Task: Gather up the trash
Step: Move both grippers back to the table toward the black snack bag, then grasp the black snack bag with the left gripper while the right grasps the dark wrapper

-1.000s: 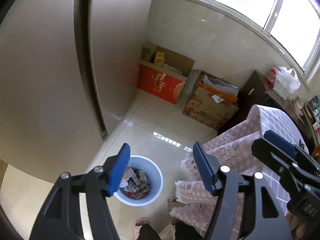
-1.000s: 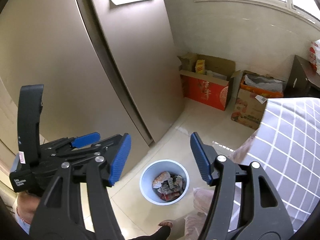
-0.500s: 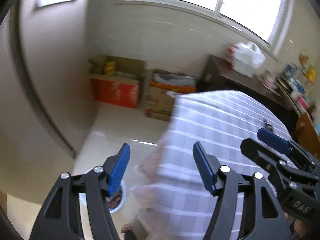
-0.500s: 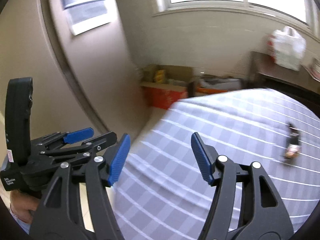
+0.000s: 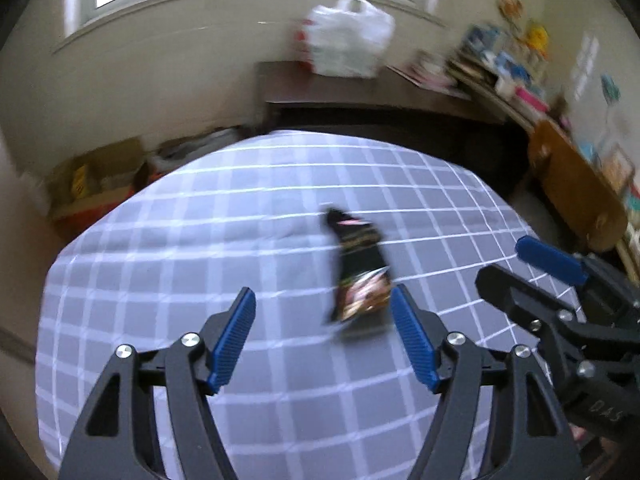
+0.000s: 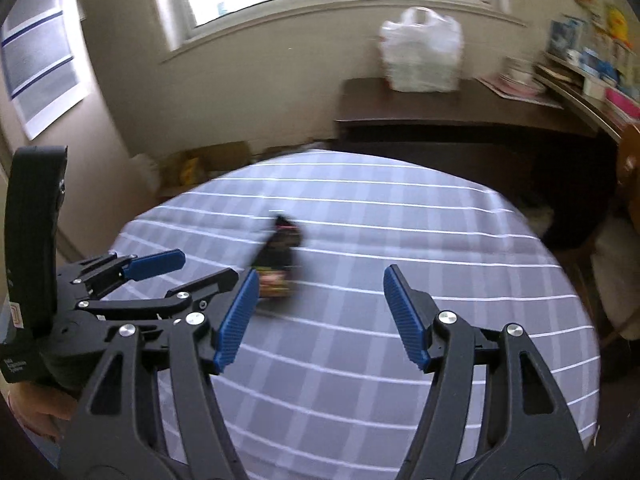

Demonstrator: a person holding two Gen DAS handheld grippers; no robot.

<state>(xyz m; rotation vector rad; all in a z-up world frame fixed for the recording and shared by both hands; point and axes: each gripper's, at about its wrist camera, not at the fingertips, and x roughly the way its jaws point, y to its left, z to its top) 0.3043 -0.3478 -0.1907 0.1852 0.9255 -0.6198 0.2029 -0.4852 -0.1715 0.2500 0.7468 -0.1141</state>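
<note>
Both claws, left claw (image 5: 322,334) and right claw (image 6: 316,320), are wide open and empty. The wrapper (image 5: 358,270) lies ahead, off-centre; closing now risks pinching the bench (image 5: 160,240) cloth.

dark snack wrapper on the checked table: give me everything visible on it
The dark, crinkled plastic snack wrapper lies flat on the grey-and-white checked tablecloth, near the table's middle. It is long and narrow, mostly black, with a pinkish mark at its pinched far end and a glossy orange-brown print at the wider near end. It looks empty and flattened. Motion blur hides any lettering. Nothing but the cloth touches it: the open left gripper and the open right gripper hold nothing.
</note>
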